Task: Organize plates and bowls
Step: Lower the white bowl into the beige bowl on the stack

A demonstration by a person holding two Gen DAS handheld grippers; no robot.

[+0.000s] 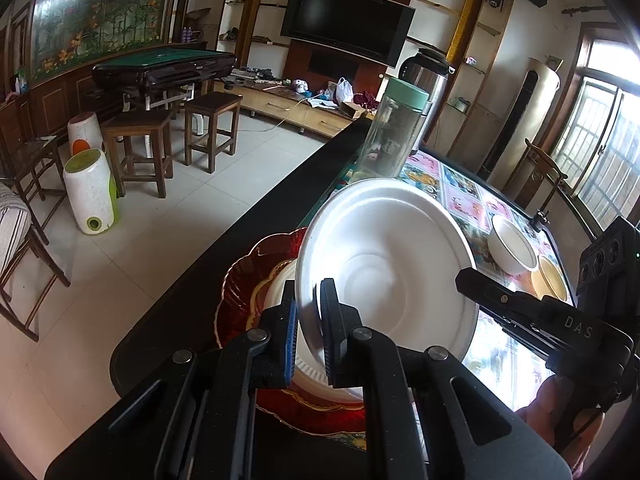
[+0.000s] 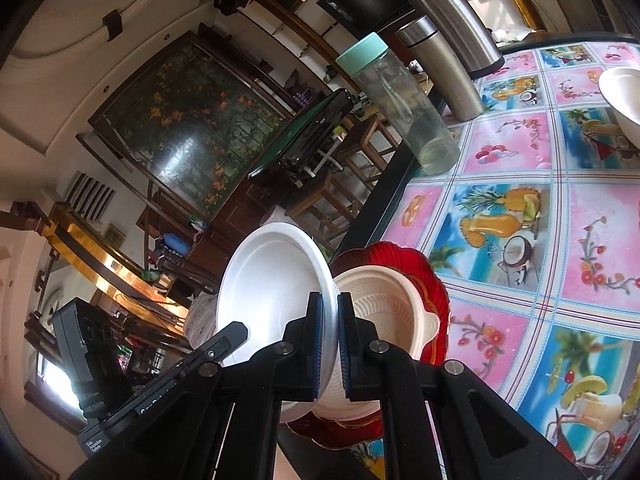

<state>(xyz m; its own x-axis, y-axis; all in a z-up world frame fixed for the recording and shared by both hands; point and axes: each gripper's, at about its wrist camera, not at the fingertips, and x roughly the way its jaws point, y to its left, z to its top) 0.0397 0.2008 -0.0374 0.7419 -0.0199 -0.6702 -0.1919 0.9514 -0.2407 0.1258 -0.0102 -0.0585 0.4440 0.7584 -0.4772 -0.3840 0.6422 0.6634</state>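
We pinch the white plate [image 1: 384, 256] with both grippers, left [image 1: 309, 334] and right [image 2: 330, 344], jaws shut tight on its rim. It tilts above the red plate [image 2: 424, 268] near the table's [image 2: 520, 160] left edge.

A clear bottle [image 1: 390, 132] with a green lid is standing on the worktop [image 2: 520, 216]. Just behind the bottle, two shiny metal flasks [image 2: 440, 68] are standing. Far behind the bottle, a big black TV [image 1: 346, 20] is hanging on the wall, and brown stools [image 1: 140, 148] are sitting on the floor.

Left gripper [image 1: 308, 320] jaws clamped on tilted white plate [image 1: 396, 264] rim, above red dish [image 1: 256, 280]
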